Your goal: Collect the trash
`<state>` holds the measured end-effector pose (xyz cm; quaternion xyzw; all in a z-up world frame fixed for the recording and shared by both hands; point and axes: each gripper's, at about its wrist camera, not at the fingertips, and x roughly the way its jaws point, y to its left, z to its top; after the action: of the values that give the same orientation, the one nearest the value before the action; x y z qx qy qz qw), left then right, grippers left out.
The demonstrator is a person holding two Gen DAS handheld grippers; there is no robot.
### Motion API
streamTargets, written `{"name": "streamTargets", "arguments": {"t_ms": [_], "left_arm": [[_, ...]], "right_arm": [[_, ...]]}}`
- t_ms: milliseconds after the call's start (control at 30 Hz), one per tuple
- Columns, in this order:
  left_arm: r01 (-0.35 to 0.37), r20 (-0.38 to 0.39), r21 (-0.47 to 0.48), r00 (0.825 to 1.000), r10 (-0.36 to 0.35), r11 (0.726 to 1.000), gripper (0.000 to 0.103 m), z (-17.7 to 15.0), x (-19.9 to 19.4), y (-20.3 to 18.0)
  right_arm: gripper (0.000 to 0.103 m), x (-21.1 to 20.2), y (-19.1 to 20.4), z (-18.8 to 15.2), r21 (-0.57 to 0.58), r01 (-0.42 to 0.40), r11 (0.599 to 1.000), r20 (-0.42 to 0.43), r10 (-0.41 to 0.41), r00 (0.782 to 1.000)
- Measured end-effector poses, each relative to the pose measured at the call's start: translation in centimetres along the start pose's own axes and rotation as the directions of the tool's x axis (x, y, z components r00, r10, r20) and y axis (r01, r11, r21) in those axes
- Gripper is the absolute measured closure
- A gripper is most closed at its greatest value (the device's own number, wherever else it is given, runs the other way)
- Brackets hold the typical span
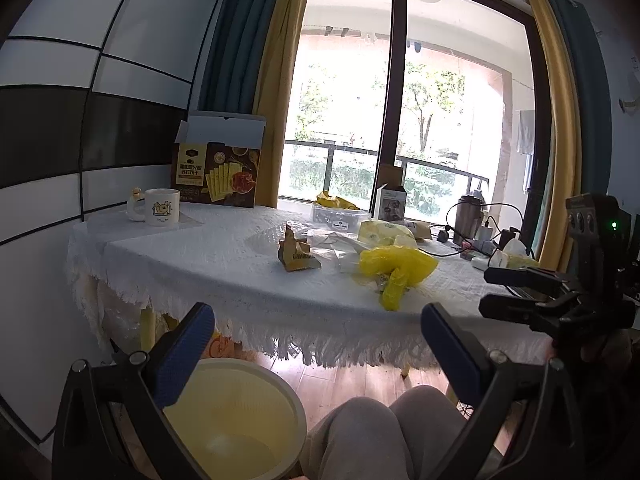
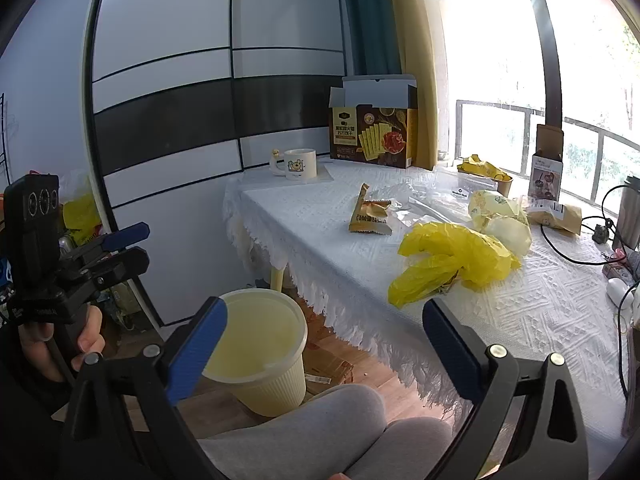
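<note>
Hovering short of the tabletop [image 2: 320,248], both grippers' jaws are spread, holding nothing. Grabbing the yellow bag [image 2: 452,256] by a loose fold could spill its contents beside the bin [image 2: 256,344].

The waste bin [image 1: 240,420] is partly covered by the left gripper's finger [image 1: 182,356] and cut off at the bottom edge. Print on the snack wrapper [image 2: 368,216] cannot be read. The kettle [image 2: 630,212] is clipped at the right edge.
</note>
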<state>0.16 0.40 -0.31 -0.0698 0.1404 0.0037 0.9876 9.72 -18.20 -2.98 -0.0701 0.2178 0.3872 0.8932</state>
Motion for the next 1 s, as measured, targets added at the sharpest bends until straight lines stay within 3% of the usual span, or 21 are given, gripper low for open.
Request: {"name": "streamTargets", "arguments": {"t_ms": [1000], "left_arm": [[0.000,-0.003,0.000,1.000,0.000,1.000,0.000,0.67,-0.12,0.34]], "right_arm": [[0.005,-0.27,-0.08,0.19,-0.004,0.004,1.000,0.010,-0.004,1.000]]}}
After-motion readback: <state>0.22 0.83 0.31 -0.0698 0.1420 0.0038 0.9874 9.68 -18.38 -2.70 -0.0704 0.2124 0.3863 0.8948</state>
